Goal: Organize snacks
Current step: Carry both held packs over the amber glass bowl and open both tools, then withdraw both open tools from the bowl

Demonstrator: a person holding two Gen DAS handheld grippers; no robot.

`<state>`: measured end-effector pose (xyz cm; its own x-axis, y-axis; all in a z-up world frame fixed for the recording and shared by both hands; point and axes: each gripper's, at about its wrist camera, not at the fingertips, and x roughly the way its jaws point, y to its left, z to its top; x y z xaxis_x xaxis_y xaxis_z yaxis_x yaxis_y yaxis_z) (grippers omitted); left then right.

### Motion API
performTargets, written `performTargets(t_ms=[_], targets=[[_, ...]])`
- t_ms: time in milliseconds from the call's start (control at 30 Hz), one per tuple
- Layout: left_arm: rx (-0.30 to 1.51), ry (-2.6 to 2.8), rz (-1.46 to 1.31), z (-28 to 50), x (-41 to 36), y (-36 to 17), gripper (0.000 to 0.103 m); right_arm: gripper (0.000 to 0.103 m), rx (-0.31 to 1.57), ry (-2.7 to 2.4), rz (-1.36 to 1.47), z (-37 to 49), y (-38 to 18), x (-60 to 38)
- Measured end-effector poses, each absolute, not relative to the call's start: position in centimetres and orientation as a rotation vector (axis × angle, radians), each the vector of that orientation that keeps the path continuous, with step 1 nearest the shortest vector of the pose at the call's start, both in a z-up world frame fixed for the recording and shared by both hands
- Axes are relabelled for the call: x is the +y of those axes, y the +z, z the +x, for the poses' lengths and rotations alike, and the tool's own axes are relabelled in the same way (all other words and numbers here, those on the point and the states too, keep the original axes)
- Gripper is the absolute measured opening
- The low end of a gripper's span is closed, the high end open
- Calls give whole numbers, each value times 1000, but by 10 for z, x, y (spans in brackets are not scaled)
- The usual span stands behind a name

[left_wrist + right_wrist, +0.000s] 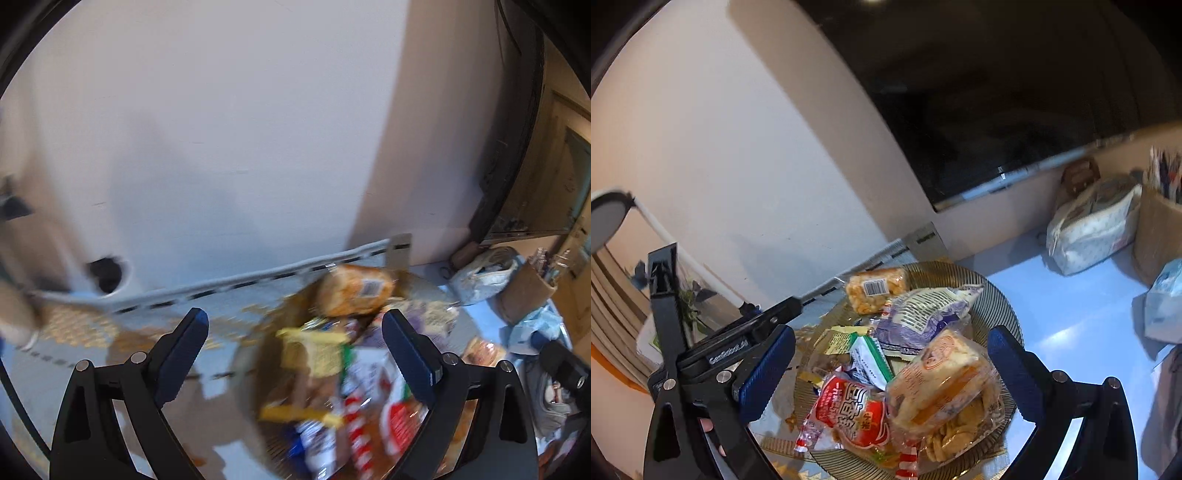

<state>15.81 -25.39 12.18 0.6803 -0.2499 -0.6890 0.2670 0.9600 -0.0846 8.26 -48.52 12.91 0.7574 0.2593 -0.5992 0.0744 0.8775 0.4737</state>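
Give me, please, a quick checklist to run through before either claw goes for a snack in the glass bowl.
1. Right claw open, holding nothing: ok.
2. Left claw open, holding nothing: ok.
3. Right claw lined up over the bread packet: ok.
4. Left wrist view sharp enough to aim: not ok, motion blur.
5. Snacks inside the glass bowl: ok.
6. Purple packet free to lift: cannot tell; it overlaps others.

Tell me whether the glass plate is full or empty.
Full. The ribbed glass plate is heaped with wrapped snacks: a red packet, a purple packet and a clear-wrapped sandwich cake overlapping one another.
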Motion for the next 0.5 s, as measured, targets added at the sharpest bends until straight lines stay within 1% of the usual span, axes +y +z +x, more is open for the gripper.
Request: performTargets(t_ms=[100,200,333,500], targets=[[727,-198,29,128,-231,119,95,103,693,77,383,72,135,-469],[691,-119,55,96,-219,105,95,103,673,27,249,58,129,-452],[677,-72,68,70,-215,80,95,103,646,8,139,41,109,-433],[672,-60,57,61,-225,56,95,103,645,6,78,35,75,-415]])
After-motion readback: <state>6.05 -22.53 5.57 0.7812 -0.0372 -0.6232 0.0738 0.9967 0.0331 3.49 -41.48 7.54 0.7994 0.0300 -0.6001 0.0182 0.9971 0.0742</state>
